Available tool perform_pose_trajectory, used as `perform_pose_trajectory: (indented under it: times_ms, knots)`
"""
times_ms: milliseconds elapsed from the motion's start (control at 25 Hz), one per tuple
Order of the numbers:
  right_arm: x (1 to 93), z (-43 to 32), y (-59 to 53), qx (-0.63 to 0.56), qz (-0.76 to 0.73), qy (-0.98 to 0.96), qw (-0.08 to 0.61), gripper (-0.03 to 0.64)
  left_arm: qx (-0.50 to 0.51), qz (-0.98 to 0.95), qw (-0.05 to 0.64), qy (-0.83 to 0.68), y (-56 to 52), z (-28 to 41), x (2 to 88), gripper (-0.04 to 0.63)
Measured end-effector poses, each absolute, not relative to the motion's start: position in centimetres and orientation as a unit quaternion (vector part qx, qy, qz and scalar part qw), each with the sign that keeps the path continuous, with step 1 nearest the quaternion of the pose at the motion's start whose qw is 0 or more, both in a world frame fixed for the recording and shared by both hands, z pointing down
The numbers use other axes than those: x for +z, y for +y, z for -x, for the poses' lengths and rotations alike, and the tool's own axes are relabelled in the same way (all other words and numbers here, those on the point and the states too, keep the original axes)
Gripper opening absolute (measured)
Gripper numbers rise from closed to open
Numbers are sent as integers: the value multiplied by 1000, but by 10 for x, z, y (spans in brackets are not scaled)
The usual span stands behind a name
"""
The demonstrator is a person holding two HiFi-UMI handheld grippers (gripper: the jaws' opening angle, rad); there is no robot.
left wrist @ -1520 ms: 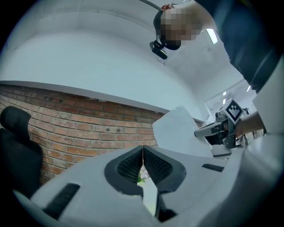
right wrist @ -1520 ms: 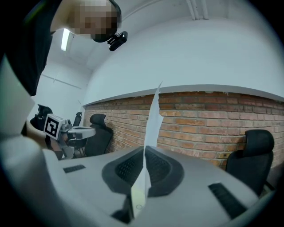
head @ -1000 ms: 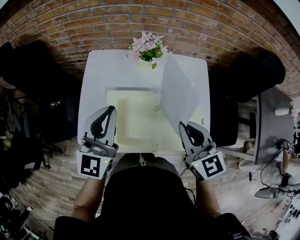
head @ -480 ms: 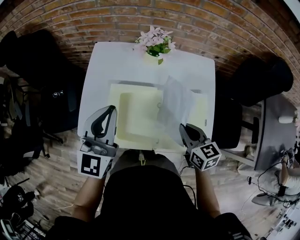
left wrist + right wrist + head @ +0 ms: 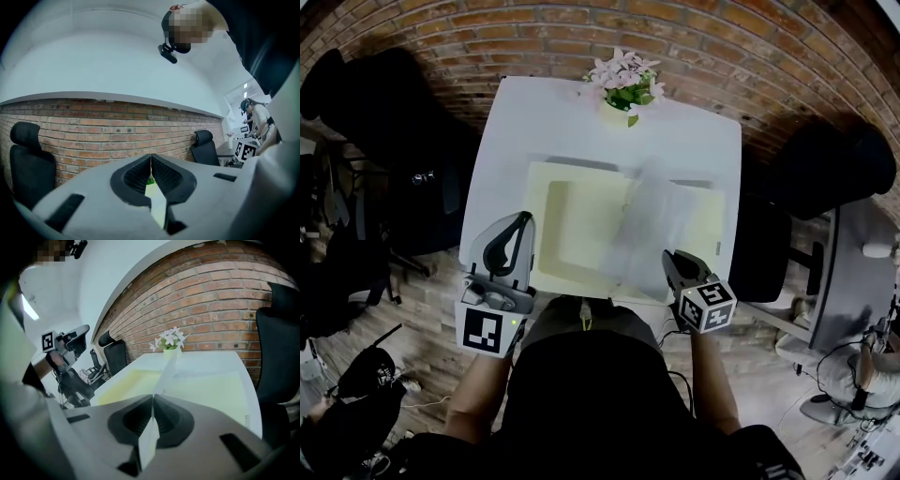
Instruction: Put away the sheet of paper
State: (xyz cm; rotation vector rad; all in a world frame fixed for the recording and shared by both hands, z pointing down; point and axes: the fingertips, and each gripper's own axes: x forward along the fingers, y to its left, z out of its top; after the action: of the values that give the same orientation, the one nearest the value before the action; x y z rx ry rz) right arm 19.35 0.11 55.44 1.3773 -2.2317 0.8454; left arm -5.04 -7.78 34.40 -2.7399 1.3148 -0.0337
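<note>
A pale yellow folder lies open on the white table. Over its middle and right half slants a thin white sheet of paper, low above the folder. My right gripper is shut on the sheet's near corner; in the right gripper view the sheet runs edge-on out of the closed right gripper toward the flowers. My left gripper hovers over the folder's left front edge, shut with nothing in it. In its own view the left gripper points at the brick wall.
A vase of pink flowers stands at the table's far edge, against the brick wall. Black chairs stand to the left and right of the table. Another person sits at a desk on the far right.
The sheet has dropped from standing nearly upright to slanting low over the folder. The right gripper turned and came slightly nearer with it. The left gripper stayed where it was.
</note>
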Motion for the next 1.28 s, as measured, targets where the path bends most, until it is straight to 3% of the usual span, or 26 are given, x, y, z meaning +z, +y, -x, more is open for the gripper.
perform_pose_trajectory:
  times_ms: [1280]
  knots:
    - [640, -149, -29, 349, -443, -788, 245, 15, -36, 875, 54, 479, -80, 86, 345, 26]
